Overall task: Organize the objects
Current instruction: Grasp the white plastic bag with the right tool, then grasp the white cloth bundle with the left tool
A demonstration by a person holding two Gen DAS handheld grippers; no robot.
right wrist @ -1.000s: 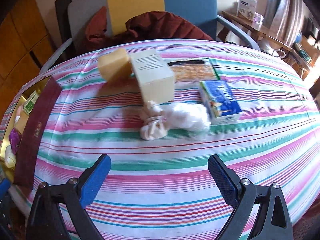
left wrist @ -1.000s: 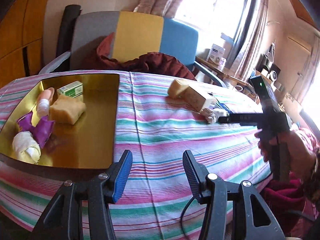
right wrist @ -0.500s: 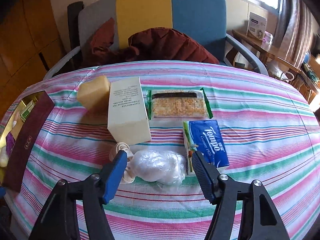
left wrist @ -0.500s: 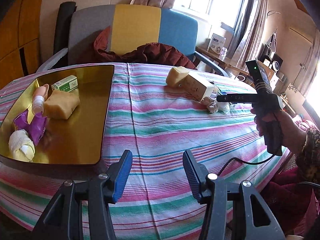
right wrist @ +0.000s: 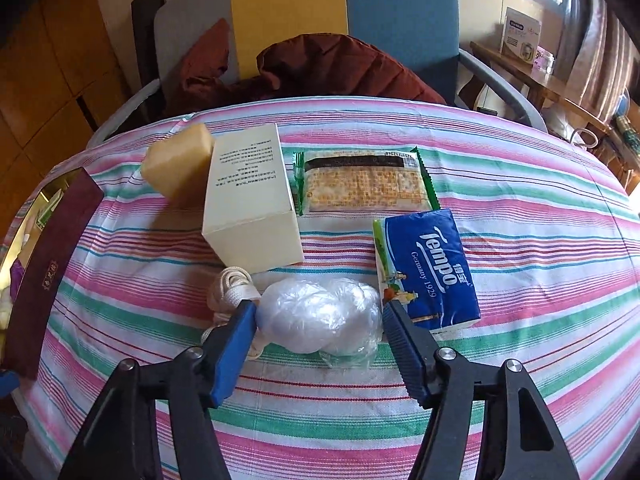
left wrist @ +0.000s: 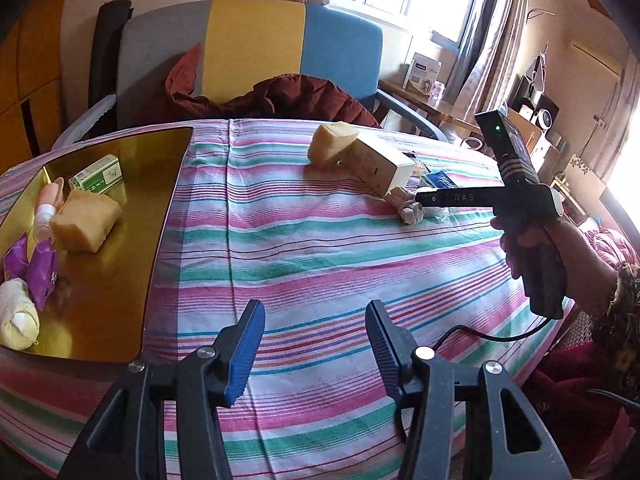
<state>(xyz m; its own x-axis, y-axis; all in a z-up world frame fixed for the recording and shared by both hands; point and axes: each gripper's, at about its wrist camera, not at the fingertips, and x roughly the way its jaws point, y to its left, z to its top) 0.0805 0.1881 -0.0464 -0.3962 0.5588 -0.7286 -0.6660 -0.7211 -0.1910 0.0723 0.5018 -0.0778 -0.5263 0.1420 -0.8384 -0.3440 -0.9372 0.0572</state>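
Crumpled clear plastic bag (right wrist: 320,316) is seen between the two fingers of the right claw (right wrist: 318,326), lying on the striped worktop (right wrist: 520,280). Right claw is spread about as wide as the bag; contact between the blue pads and the bag cannot be confirmed, nothing is gripped. White cord bundle (right wrist: 230,292) is found just left of the bag, partly behind the left finger. Blue Tempo tissue pack (right wrist: 428,268) is placed just ahead-right of the claw, its near corner close beside the right finger. Cream carton (right wrist: 250,196) is lying ahead-left, just beyond the bag, with a yellow sponge block (right wrist: 178,162) touching its far left side. Cracker packet (right wrist: 362,180) is laid flat farther ahead, beside the carton.

Left claw (left wrist: 314,340) is held over bare striped cloth, fingers wide apart, nothing held. Gold tray (left wrist: 112,248) is located ahead-left of it. Inside the tray: a tan sponge (left wrist: 86,218), a green-and-white small box (left wrist: 98,174) beyond it, a pink bottle (left wrist: 48,208) at the sponge's left, purple wrappers (left wrist: 34,266) nearer, and a cream cloth roll (left wrist: 16,316) at the near left corner. From the left wrist view, the right tool is seen ahead-right, held by the right hand (left wrist: 532,240), its tip over the bag and cord area.

A grey, yellow and blue chair (right wrist: 304,12) with a maroon jacket (right wrist: 328,68) is seen past the worktop's far edge.
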